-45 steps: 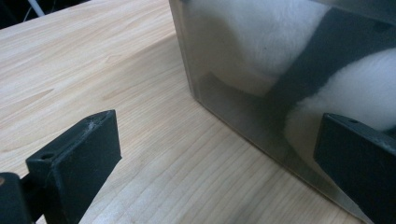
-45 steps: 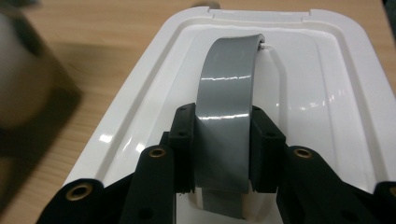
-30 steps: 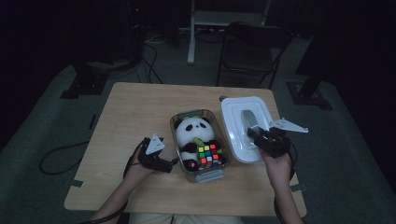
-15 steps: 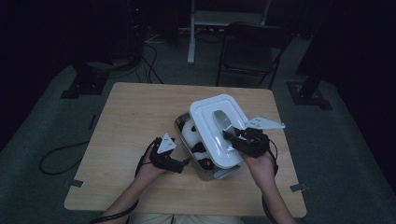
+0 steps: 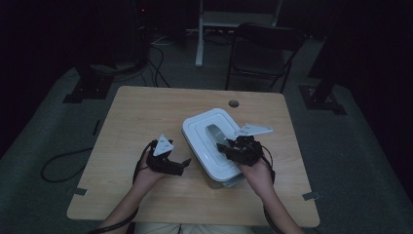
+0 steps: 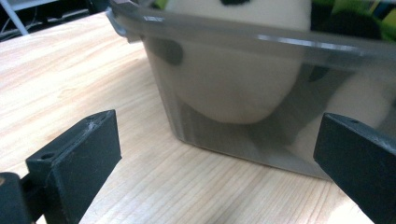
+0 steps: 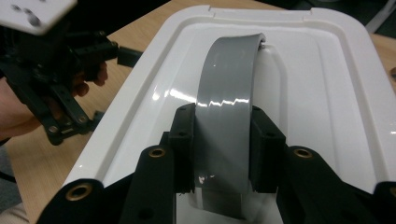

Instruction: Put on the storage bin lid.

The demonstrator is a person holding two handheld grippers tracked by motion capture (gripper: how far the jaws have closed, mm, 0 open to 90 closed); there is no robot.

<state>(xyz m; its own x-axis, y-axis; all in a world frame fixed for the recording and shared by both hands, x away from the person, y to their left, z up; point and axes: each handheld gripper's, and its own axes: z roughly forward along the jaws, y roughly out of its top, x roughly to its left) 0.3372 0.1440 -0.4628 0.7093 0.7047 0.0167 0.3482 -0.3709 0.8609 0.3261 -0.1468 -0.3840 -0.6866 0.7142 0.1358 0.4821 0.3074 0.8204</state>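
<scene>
Lid (image 5: 214,146): my right tongs (image 5: 233,148) clamp its grey handle (image 7: 229,107), above bin (image 6: 261,93); left tongs (image 5: 179,165) gape wide, just left.

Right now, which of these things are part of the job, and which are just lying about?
In the job:
white lid, held by its grey handle in the right tongs
clear tub with the panda toy
left tongs, open beside the tub

Lying about:
chair
floor cables

High view above my side of the wooden table (image 5: 146,117), looking forward and down, my left claw's camera low and close against the clear bin (image 6: 243,93), my right claw's camera close over the white lid (image 7: 327,93), both seen from above.
</scene>
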